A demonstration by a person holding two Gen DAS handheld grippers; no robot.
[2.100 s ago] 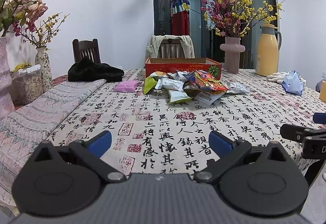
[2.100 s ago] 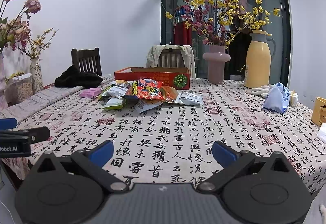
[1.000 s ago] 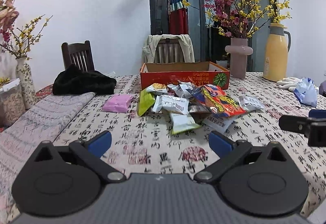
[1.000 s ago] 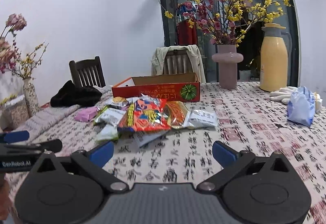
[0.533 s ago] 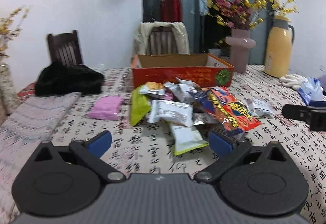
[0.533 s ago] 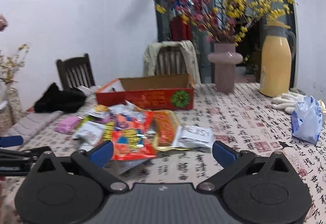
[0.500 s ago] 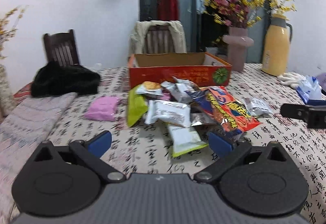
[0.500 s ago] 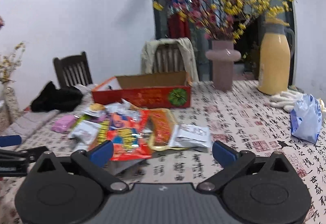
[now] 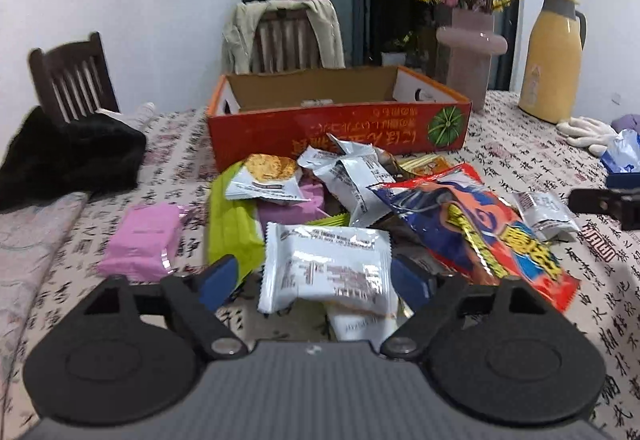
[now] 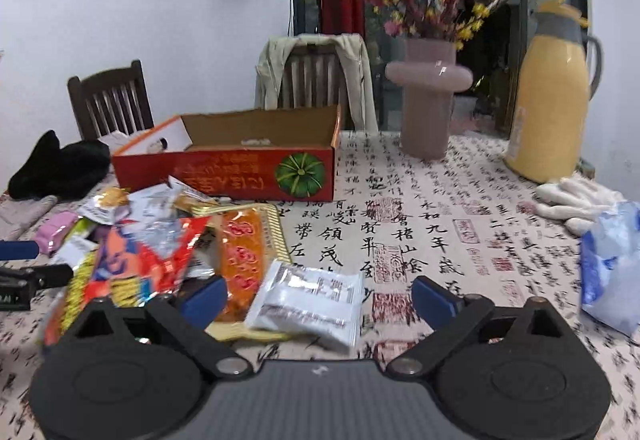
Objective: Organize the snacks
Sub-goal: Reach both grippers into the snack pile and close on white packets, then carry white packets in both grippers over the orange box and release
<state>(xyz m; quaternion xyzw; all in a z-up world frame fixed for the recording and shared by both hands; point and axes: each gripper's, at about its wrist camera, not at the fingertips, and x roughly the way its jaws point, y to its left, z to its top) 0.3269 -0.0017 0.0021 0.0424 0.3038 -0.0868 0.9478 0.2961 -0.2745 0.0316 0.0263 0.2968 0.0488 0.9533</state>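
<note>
Snack pile on counter, just in front of cardboard box. Single packet left of pile, apart. Vase & thermos right of box, behind; gloves + bag far right.

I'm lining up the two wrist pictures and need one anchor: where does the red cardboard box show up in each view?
Left wrist: the red cardboard box sits upper centre, just behind the snack pile.
Right wrist: the red cardboard box sits left of centre, behind the snack pile, with the pink vase to its right.
Shared landmark: the green round emblem at the right end of the box's front wall.
</note>
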